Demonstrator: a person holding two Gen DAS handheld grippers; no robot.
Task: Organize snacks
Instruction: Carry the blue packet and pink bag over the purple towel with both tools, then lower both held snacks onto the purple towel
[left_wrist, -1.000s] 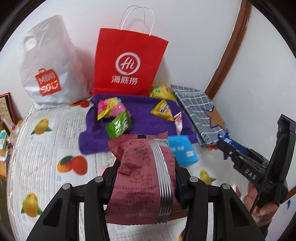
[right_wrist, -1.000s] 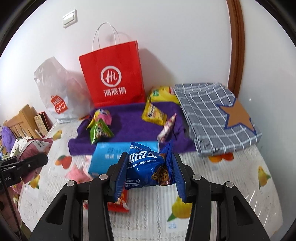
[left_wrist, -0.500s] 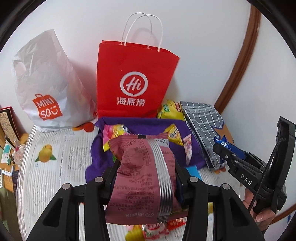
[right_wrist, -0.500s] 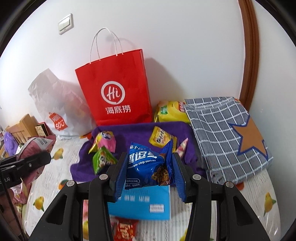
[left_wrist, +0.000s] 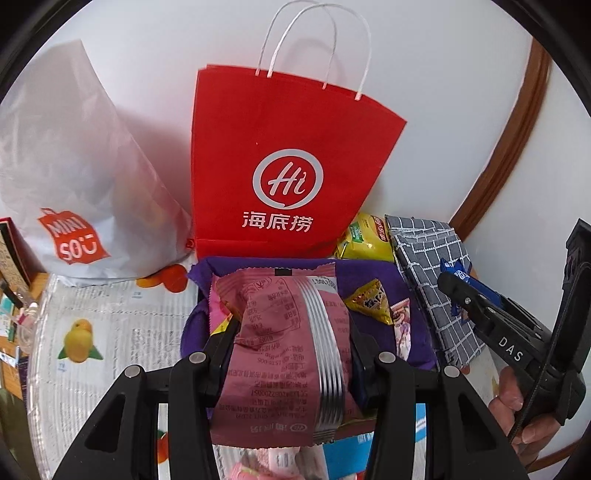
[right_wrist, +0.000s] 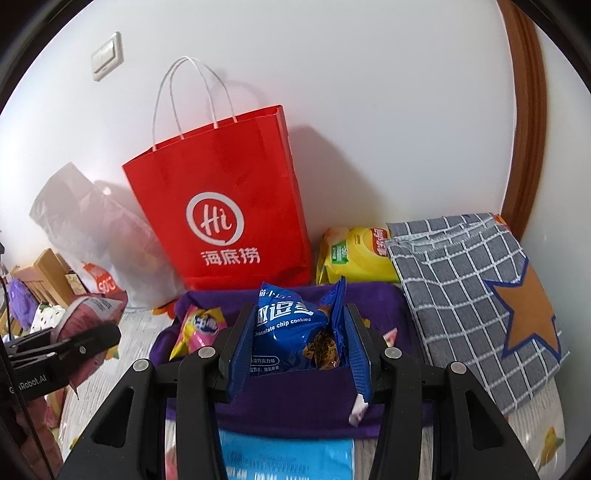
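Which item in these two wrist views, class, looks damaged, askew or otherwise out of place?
The blue cookie packet clamped in the right gripper looks torn open: its right edge gapes, a loose strip of wrapper hangs below the finger, and brown cookie shows through. The maroon snack bag in the left gripper is creased but looks sealed.

Both cams look fwd and down along their fingers, close in. Shared: red paper bag (left_wrist: 288, 166) (right_wrist: 229, 206), purple cloth (left_wrist: 373, 277) (right_wrist: 295, 398).
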